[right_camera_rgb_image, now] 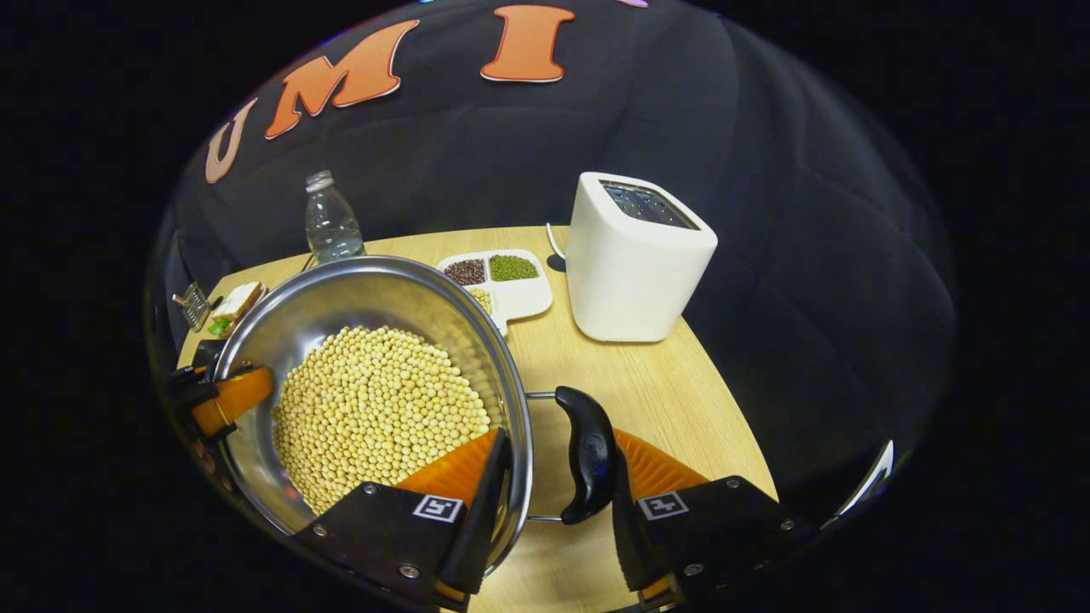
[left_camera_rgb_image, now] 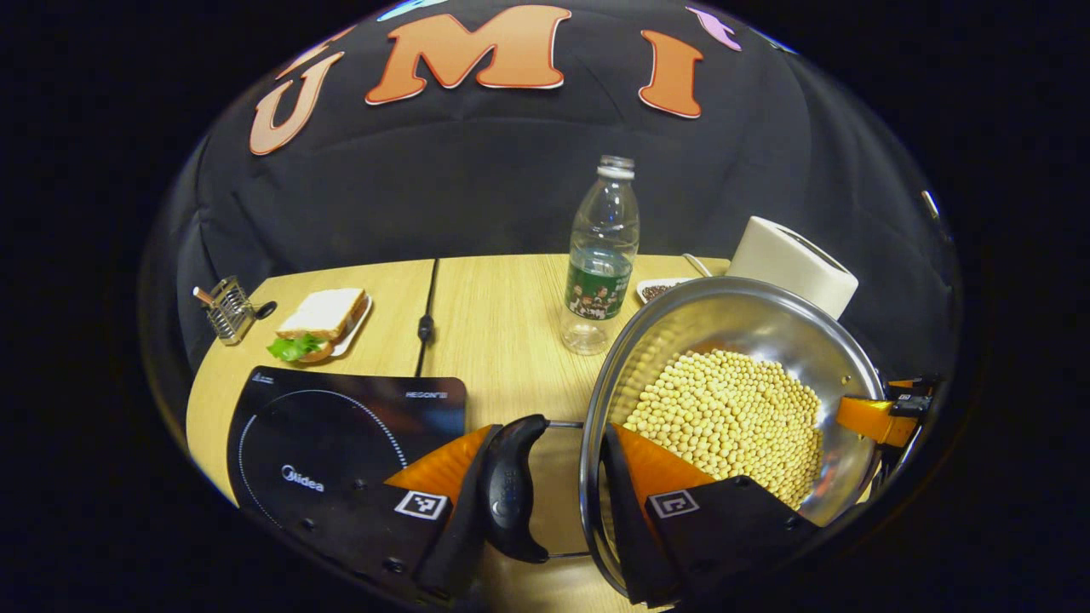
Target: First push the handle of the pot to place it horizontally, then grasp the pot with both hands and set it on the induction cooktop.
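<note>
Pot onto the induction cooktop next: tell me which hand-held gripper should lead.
Left. The left hand-held gripper clasps the pot on the side facing the induction cooktop; the right hand-held gripper holds the far side.

Pot (left_camera_rgb_image: 766, 332) polished metal (mirror-bright); table (left_camera_rgb_image: 502, 323) matt wood.

The black induction cooktop (left_camera_rgb_image: 341, 443) carries the brand word "Midea" in pale print near its front edge, beside the dotted ring of its cooking zone. A second, smaller line of pale lettering sits at its far right corner, too small to make out. The clear bottle (left_camera_rgb_image: 601, 255) wears a green label with figures on it; its writing is too blurred to tell.
</note>
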A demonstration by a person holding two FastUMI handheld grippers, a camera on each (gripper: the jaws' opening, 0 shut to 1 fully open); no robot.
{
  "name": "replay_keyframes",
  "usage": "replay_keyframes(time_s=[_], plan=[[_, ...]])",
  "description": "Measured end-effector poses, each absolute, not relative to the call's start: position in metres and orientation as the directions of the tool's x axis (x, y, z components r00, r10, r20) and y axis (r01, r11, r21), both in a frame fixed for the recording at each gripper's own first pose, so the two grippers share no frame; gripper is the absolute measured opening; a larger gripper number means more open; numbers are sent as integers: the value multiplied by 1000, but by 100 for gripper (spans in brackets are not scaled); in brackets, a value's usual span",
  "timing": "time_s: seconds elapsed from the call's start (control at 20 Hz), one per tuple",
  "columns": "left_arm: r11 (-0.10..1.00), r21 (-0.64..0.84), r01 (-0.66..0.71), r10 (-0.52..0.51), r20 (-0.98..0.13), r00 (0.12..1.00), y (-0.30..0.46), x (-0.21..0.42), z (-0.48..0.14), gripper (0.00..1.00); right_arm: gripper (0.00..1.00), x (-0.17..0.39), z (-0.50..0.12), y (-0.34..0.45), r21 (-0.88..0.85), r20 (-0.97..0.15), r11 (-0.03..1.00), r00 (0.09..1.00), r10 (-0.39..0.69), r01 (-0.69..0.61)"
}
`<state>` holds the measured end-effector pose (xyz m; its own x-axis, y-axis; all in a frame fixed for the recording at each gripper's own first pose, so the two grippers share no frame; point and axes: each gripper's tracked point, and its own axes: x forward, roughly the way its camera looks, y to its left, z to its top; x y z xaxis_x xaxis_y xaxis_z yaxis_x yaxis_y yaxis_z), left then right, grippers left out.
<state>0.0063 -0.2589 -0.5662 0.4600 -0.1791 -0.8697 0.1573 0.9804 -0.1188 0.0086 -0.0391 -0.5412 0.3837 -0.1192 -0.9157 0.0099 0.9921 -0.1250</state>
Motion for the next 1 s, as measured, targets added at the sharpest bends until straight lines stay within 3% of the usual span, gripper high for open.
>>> replay_keyframes(time_s=[0.55,0.7,1.0], plan=[[998,-46,43,-62,-843,535,-127,8,-495,74,60,23,-498,86,-67,-887,989,461,2,-133],[1000,-26,2,-23,-841,541,-88,8,-483,68,60,25,-494,121,-55,-882,982,469,38,-182],[998,16,-68,50,-842,536,-17,1,-467,71,60,23,-477,190,-25,-877,966,469,103,-258]])
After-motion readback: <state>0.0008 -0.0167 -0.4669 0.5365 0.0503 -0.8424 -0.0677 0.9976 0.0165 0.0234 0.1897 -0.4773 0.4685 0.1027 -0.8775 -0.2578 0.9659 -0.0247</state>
